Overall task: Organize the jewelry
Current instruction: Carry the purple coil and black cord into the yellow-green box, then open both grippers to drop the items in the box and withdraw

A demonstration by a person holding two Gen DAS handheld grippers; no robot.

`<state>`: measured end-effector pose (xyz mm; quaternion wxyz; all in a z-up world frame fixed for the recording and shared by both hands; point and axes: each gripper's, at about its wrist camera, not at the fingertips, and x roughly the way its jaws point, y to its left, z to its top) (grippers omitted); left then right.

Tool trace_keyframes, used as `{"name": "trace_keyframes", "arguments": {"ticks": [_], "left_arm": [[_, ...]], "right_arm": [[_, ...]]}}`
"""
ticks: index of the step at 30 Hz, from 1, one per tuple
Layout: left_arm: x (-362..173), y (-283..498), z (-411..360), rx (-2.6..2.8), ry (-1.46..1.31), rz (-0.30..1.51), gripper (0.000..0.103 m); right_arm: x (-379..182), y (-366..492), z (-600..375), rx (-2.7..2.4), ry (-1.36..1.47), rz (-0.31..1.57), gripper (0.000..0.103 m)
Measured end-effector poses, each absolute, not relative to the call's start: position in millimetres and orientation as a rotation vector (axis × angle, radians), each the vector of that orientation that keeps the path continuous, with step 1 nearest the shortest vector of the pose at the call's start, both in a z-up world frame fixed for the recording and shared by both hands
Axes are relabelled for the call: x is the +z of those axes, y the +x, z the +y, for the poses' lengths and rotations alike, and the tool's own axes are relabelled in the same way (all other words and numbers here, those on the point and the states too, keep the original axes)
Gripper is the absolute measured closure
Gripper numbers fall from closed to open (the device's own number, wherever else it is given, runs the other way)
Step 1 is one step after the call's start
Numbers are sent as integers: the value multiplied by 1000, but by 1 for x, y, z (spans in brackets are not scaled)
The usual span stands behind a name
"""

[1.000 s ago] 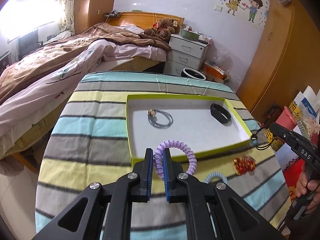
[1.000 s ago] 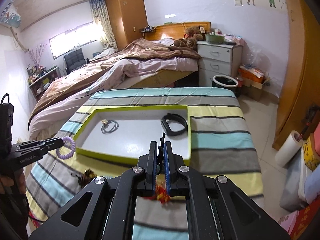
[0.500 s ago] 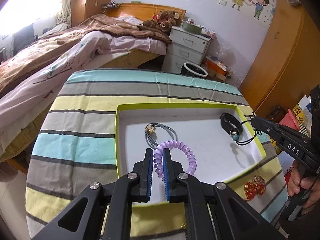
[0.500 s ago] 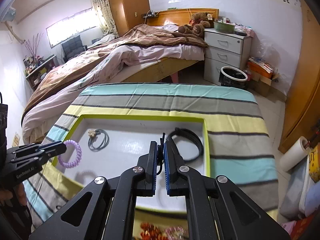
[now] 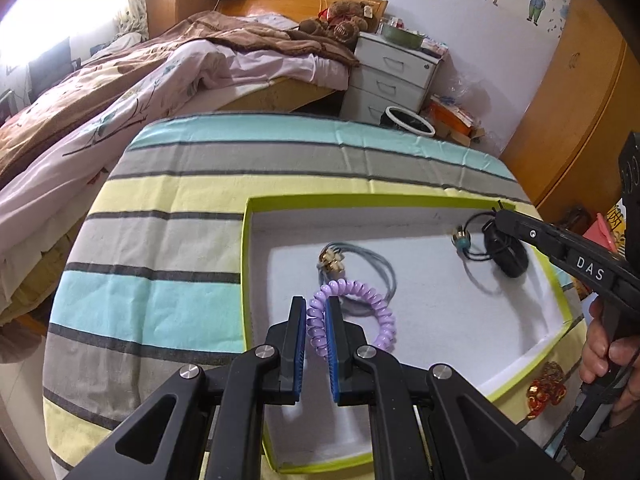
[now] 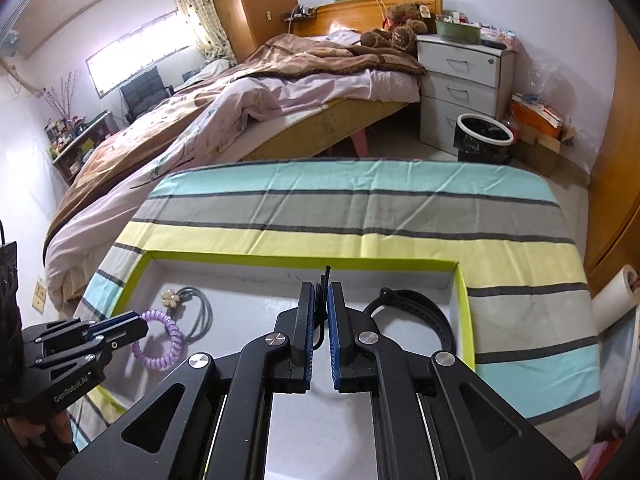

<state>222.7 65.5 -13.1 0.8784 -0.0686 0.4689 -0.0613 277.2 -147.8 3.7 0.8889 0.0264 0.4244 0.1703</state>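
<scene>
The tray [image 5: 245,280] with a green rim lies on the striped counter [image 5: 160,240], in the lower middle of both views. Its white floor has lots of bare room in the middle and near the bottom edge. The counter past the tray's far rim is bare stripes.

The left tongs [image 5: 316,320] point down over the tray's lower part. They are pinched tight on a purple coil [image 5: 372,304], which hangs above the tray floor. Just past it a grey tie [image 5: 376,264] lies in the tray.

The right tongs [image 6: 319,300] reach in from the right of the left view, held by a hand [image 5: 608,348]. They are closed on a thin black cord [image 5: 476,256] with a teal bead [image 5: 462,242]. A black band [image 6: 424,312] rests by the tray's right wall. A red charm [image 5: 546,390] lies on the counter outside the tray, lower right.
</scene>
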Motion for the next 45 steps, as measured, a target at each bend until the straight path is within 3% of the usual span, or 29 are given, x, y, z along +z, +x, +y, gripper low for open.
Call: {"name": "trace_keyframes", "arguments": {"ticks": [19, 27, 31, 35, 38, 40, 45], "left_arm": [[-14, 223, 61, -124, -129, 982, 92], [-13, 223, 56, -140, -122, 970, 74], [-11, 221, 55, -147, -131, 966, 64], [-10, 219, 56, -142, -137, 965, 63], [-8, 215, 57, -147, -149, 961, 61], [-6, 212, 57, -154, -153, 955, 61], [-1, 197, 61, -157, -172, 937, 61]], "right_arm": [[-17, 274, -144, 308, -59, 950, 96], [-18, 274, -146, 304, -58, 948, 96], [-17, 272, -146, 311, -58, 936, 90], [-14, 270, -145, 314, -60, 926, 84], [-10, 266, -145, 323, -51, 911, 75], [-8, 263, -145, 323, -47, 905, 63], [-2, 254, -148, 324, -36, 888, 62]]}}
